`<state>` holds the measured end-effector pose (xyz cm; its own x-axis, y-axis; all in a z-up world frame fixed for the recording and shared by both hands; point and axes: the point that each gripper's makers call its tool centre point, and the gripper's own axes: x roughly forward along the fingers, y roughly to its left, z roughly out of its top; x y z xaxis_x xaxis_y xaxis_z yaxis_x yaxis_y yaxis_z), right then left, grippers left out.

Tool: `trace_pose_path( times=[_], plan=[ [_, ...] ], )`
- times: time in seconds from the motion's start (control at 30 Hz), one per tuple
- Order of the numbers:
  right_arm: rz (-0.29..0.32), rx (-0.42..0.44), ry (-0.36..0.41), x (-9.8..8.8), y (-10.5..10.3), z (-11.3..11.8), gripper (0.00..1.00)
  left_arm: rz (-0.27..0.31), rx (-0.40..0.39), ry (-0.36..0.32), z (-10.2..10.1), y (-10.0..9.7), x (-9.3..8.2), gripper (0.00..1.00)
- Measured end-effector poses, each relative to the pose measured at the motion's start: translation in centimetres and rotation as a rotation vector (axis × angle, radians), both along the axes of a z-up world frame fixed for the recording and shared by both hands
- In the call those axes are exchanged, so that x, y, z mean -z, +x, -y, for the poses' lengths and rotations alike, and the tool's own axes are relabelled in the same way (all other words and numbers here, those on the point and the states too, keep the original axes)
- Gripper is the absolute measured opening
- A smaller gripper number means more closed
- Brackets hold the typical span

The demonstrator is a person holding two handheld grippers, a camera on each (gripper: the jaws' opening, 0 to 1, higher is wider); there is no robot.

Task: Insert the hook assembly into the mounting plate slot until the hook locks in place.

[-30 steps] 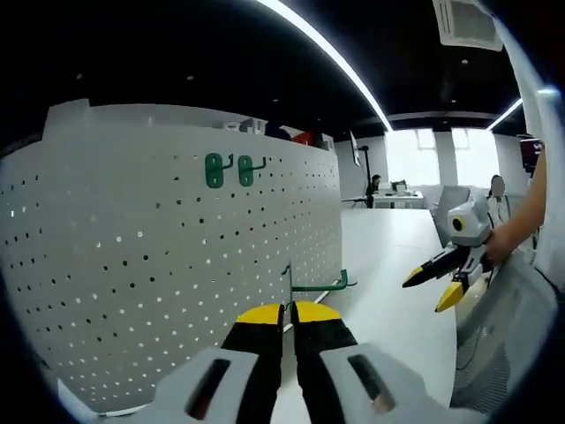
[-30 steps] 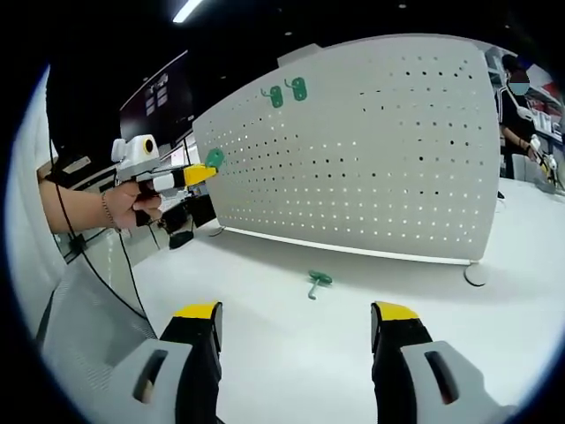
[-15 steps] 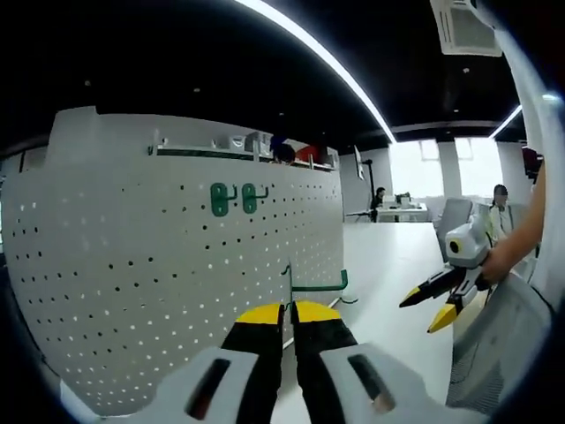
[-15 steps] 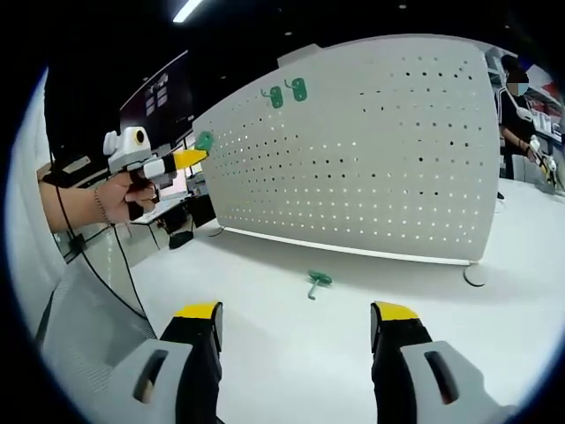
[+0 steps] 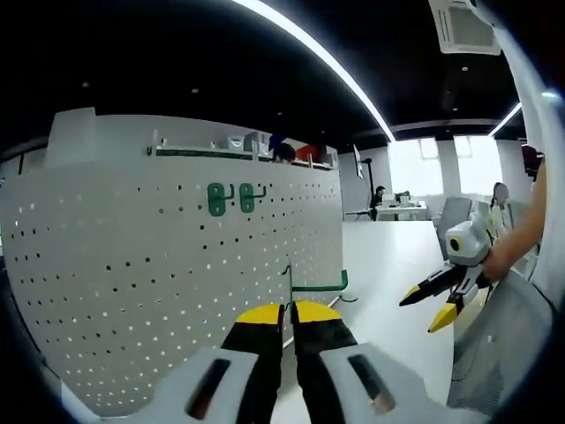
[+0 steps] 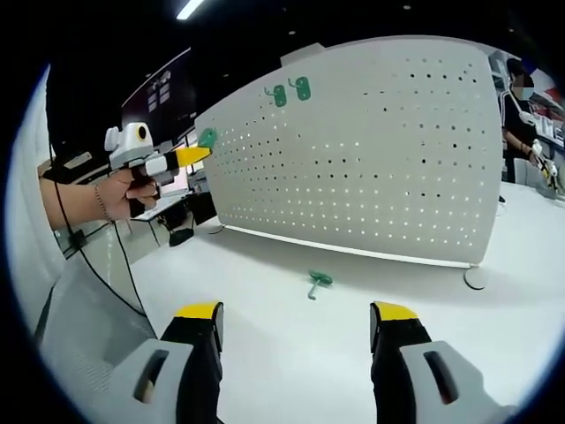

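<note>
My left gripper (image 5: 289, 310) is shut on a green hook (image 5: 311, 285), its thin stem rising between the yellow tips and its arm reaching right. It is held up in front of the white perforated mounting plate (image 5: 159, 283), which carries two green hooks (image 5: 228, 197) near its top. In the right gripper view the left gripper (image 6: 196, 154) holds the green hook (image 6: 207, 137) beside the plate's (image 6: 371, 168) left edge. Another green hook (image 6: 317, 281) lies on the white table (image 6: 291, 344). My right gripper (image 6: 296, 312) hangs open above the table, nothing between its jaws.
The plate stands upright on the white table, a round foot (image 6: 478, 276) at its right end. A person (image 6: 521, 115) stands behind the plate at the far right. A hand (image 6: 119, 194) and cable (image 6: 88, 256) are at the left.
The left gripper with its hook rose slightly toward the plate's upper left edge, then held. The right gripper stays open in place.
</note>
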<state>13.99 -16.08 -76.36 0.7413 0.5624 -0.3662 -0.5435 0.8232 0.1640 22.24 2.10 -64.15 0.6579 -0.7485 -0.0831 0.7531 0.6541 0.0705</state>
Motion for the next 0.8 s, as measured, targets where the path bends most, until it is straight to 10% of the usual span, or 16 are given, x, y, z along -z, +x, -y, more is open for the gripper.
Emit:
trace_pose_path(
  times=[0.8],
  plan=[
    [0.31,-0.067,0.203,-8.7,0.3,-2.6,0.65,-0.022,-0.014,-0.004,-0.2,-0.1,0.4,0.04]
  ],
)
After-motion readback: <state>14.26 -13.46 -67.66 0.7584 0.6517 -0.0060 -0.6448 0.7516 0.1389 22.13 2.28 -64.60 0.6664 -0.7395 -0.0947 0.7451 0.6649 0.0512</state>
